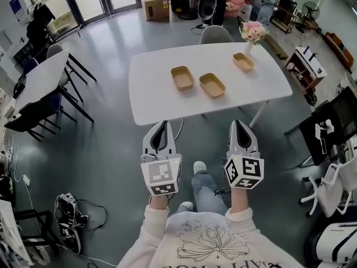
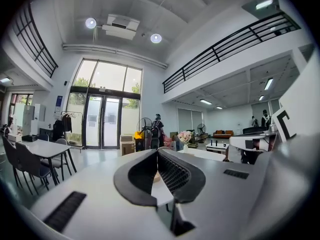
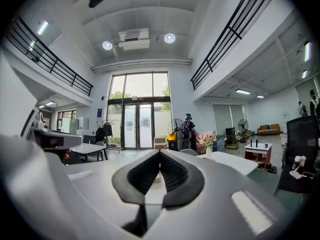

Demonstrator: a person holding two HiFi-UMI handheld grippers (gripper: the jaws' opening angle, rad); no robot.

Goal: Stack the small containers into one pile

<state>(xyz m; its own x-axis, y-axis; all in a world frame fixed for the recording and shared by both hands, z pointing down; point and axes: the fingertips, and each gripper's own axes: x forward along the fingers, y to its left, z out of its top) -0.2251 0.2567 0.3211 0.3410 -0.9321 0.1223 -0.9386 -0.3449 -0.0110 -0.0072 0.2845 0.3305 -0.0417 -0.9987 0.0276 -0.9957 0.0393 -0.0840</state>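
Left hand-held gripper and right hand-held gripper closed, empty; three containers on worktop at 12 o'clock.

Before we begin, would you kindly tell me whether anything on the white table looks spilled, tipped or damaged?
Nothing stands out. The left container, middle container and right container sit upright and apart on the white table, and the flower vase stands upright beside the right one.
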